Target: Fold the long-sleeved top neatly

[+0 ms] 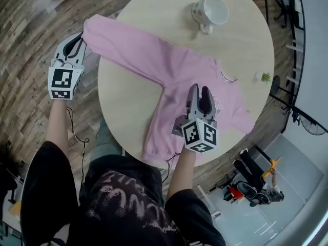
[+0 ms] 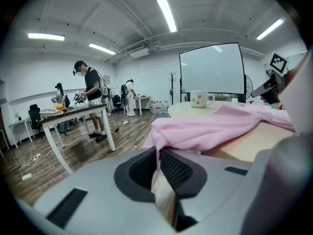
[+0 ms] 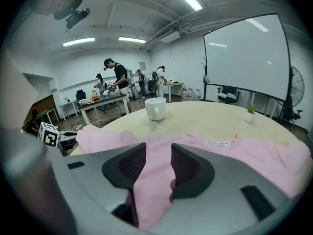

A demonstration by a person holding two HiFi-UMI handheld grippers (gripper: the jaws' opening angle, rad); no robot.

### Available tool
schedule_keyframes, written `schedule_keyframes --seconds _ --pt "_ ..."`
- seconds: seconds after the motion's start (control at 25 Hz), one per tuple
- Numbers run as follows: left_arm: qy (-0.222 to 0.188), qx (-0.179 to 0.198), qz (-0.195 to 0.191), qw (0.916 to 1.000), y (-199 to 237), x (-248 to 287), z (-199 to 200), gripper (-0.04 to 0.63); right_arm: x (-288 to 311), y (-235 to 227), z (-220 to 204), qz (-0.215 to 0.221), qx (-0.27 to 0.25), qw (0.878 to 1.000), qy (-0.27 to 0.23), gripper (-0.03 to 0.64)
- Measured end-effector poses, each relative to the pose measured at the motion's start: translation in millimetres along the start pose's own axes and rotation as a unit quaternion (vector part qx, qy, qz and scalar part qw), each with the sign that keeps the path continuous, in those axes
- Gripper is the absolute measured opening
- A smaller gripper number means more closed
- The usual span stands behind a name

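Left gripper clamped shut on the cuff end of the pink long-sleeved fabric top, just off the left edge of the round pale wooden table; we see that sleeve stretched straight across the tabletop toward it; right gripper jaws standing apart over the top's body, pink fabric showing between them, ungripped; top lies spread across the table's middle, hem reaching the near edge; white ceramic mug stands beyond the top, apart from it; small green plant near the right rim.
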State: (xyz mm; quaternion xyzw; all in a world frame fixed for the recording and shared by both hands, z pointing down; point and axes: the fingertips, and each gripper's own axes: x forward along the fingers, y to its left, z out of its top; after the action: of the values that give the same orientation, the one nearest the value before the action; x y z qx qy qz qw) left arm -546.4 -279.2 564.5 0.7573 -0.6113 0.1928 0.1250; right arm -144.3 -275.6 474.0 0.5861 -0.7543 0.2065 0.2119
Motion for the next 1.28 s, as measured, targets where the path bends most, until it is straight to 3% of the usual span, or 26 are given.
schedule_keyframes --seconds 0.24,0.44,0.6,0.88,1.04,1.28 --pt "-0.030 0.017 0.007 0.9994 -18 -20 60 0.032 -38 -33 5 -0.013 0.034 0.999 -0.028 0.166" --pt "-0.058 0.035 -0.009 0.9976 -73 -20 115 0.032 -77 -83 -5 -0.031 0.067 0.996 -0.049 0.166" --pt "-0.076 0.059 -0.038 0.9947 -144 -11 151 0.032 -112 -133 -17 -0.044 0.098 0.992 -0.068 0.166" --pt "-0.089 0.083 -0.093 0.9882 -296 11 195 0.032 -171 -228 -40 -0.067 0.089 0.990 -0.085 0.166" --pt "-0.079 0.110 -0.102 0.9855 -375 22 199 0.032 -206 -289 -62 -0.078 0.098 0.988 -0.092 0.166" --pt "-0.064 0.106 -0.099 0.9874 -471 44 209 0.032 -242 -375 -101 -0.093 0.140 0.982 -0.089 0.166"
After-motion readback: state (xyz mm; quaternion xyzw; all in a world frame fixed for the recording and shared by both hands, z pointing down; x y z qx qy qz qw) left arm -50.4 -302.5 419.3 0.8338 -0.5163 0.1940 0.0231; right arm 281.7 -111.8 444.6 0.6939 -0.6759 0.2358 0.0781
